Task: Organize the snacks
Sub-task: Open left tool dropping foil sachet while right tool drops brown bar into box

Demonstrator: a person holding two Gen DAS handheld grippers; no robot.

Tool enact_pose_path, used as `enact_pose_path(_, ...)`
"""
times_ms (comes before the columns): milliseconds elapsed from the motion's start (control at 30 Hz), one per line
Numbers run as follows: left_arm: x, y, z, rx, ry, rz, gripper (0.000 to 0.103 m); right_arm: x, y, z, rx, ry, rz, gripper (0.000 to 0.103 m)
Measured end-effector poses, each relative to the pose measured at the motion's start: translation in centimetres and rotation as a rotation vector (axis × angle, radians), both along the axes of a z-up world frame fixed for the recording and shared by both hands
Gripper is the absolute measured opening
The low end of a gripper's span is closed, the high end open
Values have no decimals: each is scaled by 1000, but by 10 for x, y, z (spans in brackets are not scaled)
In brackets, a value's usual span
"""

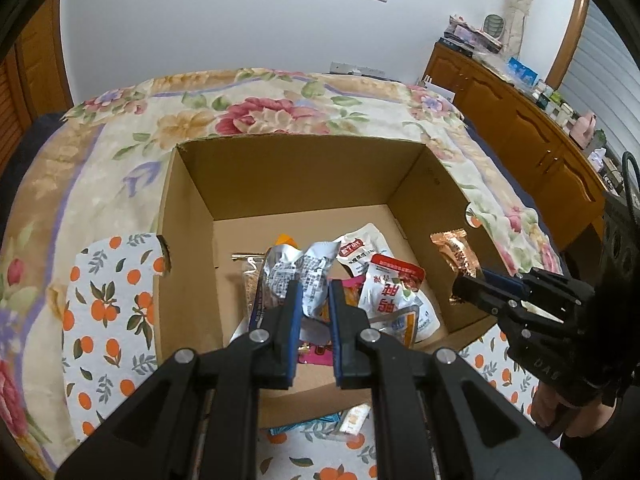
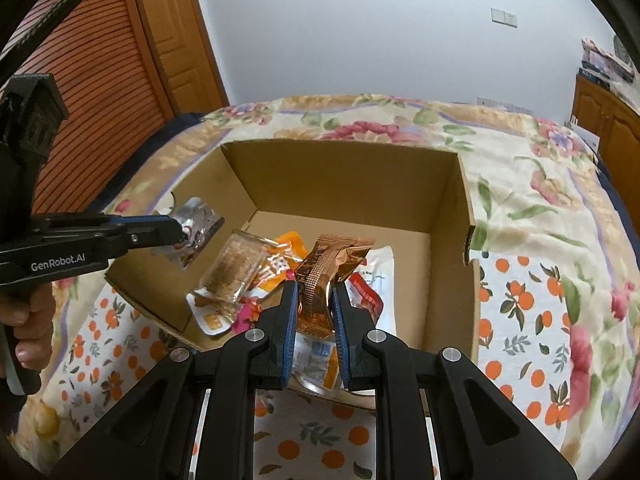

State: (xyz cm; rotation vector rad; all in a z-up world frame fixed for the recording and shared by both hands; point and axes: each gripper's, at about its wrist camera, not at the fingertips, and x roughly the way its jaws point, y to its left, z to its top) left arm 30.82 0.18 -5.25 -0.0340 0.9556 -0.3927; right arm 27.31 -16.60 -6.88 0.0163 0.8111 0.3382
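My left gripper (image 1: pixel 314 304) is clamped on a crinkled silver foil snack packet (image 1: pixel 304 276) printed with small grey text I cannot read; the packet hangs over the near-left part of the open brown cardboard box (image 1: pixel 280 168). My right gripper (image 2: pixel 314 300) is clamped on a copper-coloured foil snack packet (image 2: pixel 324 276), held above the box interior near its front edge; its printing is too small to read.

In the box lies a loose pile: a white pouch with a red corner and large red Chinese characters (image 1: pixel 390 292), a second white pouch with a red label (image 1: pixel 360 250), an orange-printed sachet (image 2: pixel 286 260) and a clear pack of brown strands (image 2: pixel 234 268).

The box sits on white cloth printed with oranges (image 1: pixel 108 308), spread over a floral bedspread (image 1: pixel 256 108). In the right wrist view, the left gripper's side reads "GenRobot.AI"; a person's hand (image 2: pixel 28 328) grips its handle. A wooden cabinet (image 1: pixel 520 128) stands along the right wall.
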Motion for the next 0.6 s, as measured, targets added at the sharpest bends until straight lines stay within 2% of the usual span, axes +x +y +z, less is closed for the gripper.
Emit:
enact_pose_path(367,4,-10,-18,37,21,18,10,11,3,-16,-12,45,-15,18)
enact_pose_path(467,1,-12,-16,63,5,18,12,12,3,-15,-15,39,-25,29)
enact_pose_path(533,0,-11,-13,60,-4,26,14,12,1,-14,-6,34,-31,44)
enact_pose_path(600,-2,-10,-9,52,-9,32,30,10,0,-9,-1,18,-33,44)
